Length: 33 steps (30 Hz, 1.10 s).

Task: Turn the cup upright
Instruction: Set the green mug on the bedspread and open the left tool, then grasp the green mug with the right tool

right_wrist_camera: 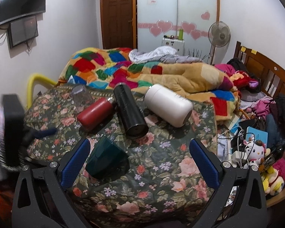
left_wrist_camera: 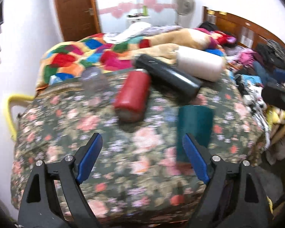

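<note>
A dark teal cup [right_wrist_camera: 107, 158] stands mouth-down on the floral cloth [right_wrist_camera: 161, 171]; it also shows in the left wrist view [left_wrist_camera: 194, 131]. My right gripper [right_wrist_camera: 139, 148] is open, its left fingertip close beside the cup. My left gripper [left_wrist_camera: 141, 142] is open and empty, with the cup just beyond its right fingertip. The left gripper also shows blurred at the left edge of the right wrist view [right_wrist_camera: 45, 132]. A clear glass [right_wrist_camera: 81, 95] stands mouth-down at the far left.
A red bottle [right_wrist_camera: 96, 114], a black flask [right_wrist_camera: 130, 111] and a white flask [right_wrist_camera: 168, 104] lie on the cloth behind the cup. A colourful blanket [right_wrist_camera: 123, 68] is beyond. Clutter and soft toys [right_wrist_camera: 256, 152] lie to the right.
</note>
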Each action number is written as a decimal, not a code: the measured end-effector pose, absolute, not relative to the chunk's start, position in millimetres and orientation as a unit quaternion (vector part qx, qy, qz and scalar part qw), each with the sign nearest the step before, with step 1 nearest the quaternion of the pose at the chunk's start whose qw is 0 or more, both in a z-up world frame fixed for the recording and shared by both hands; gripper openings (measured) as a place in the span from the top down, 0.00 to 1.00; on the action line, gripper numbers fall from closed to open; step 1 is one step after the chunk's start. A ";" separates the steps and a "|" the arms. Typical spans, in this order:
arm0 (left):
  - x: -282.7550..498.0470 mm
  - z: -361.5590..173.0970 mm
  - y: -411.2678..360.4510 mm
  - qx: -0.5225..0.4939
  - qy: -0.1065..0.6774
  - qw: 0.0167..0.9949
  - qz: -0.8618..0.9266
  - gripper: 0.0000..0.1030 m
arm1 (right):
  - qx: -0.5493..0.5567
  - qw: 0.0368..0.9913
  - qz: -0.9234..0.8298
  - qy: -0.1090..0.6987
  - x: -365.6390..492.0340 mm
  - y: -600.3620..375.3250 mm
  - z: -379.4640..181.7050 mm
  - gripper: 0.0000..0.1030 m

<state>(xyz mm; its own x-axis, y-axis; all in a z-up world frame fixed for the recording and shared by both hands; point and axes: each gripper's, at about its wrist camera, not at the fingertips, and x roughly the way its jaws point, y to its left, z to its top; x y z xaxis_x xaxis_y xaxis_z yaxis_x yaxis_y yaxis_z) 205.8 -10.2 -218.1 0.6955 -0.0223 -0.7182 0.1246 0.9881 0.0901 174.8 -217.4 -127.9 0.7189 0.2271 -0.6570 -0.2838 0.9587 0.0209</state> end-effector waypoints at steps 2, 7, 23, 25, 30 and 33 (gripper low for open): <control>202.6 -217.5 7.9 0.063 0.383 0.921 -0.011 0.16 | -0.039 0.920 0.145 0.363 178.5 -210.6 -136.1 0.00; 194.6 -219.7 45.2 0.034 0.380 0.924 0.025 0.16 | -0.024 0.892 0.166 0.421 198.3 -188.0 -167.3 0.00; 191.8 -232.0 74.7 -0.010 0.384 0.923 0.030 0.16 | 0.047 0.822 0.178 0.540 249.9 -163.5 -225.7 0.18; 192.3 -232.0 74.8 -0.009 0.383 0.923 0.032 0.16 | 0.029 0.823 0.177 0.538 254.3 -156.9 -227.8 0.20; 192.6 -232.4 74.3 -0.006 0.384 0.923 0.032 0.16 | -0.008 0.822 0.190 0.537 260.3 -145.6 -229.4 0.27; 193.3 -232.9 73.2 -0.004 0.386 0.922 0.033 0.16 | -0.026 0.821 0.199 0.534 260.2 -143.3 -229.3 0.27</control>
<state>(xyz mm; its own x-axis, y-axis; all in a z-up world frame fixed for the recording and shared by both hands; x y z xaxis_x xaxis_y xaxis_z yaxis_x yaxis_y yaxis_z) 193.3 73.2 -232.9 0.7004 0.0579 -0.7114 -0.0645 0.9978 0.0177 260.2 -143.3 -229.3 0.3509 0.2992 -0.8873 -0.3552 0.9193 0.1695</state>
